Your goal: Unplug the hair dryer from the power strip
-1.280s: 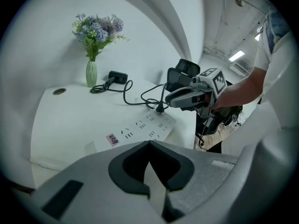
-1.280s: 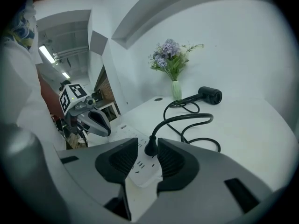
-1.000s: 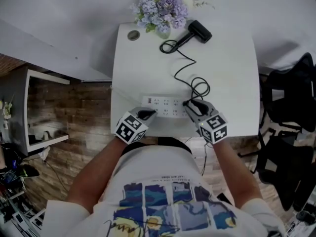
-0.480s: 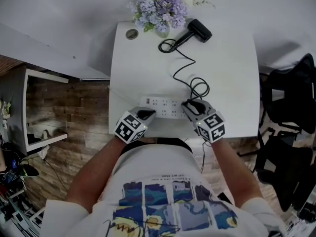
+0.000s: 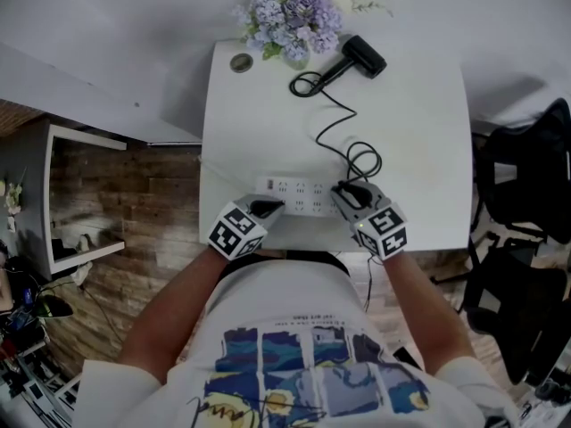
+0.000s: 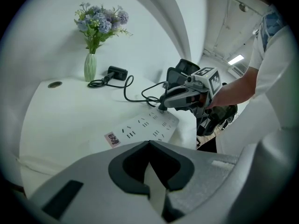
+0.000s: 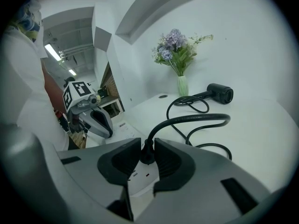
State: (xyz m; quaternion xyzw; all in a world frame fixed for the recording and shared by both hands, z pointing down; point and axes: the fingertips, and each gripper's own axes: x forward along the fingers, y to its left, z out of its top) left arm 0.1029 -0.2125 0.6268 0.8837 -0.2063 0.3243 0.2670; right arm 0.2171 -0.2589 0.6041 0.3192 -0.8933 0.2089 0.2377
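your right hand-held gripper (image 7: 147, 144) has its jaws either side of the black plug (image 7: 147, 157), and they have just been closing; the pads now sit against the plug's sides with no gap showing. the plug is still seated in the right end of the white power strip (image 5: 299, 196), which lies across the near edge of the white worktop (image 5: 419, 132), just in front of you. from the plug the black cord (image 5: 332, 114) rises out between the jaws, makes a loose loop just behind the strip, then snakes away across the worktop to the hair dryer (image 5: 361, 56), which lies on its side near the far edge, well apart from the strip

your left hand-held gripper (image 6: 149, 143) has its jaws brought together at the tips with nothing between them. in the head view its tips lie over the left end of the strip, the end that carries the pink label (image 6: 112, 138); whether they press down on it you cannot tell from any view

at the far edge of the worktop, left of the dryer, a pale green vase of lilac flowers (image 5: 290, 16) stands upright, and left of that a round metal disc (image 5: 241, 62) is set in the surface
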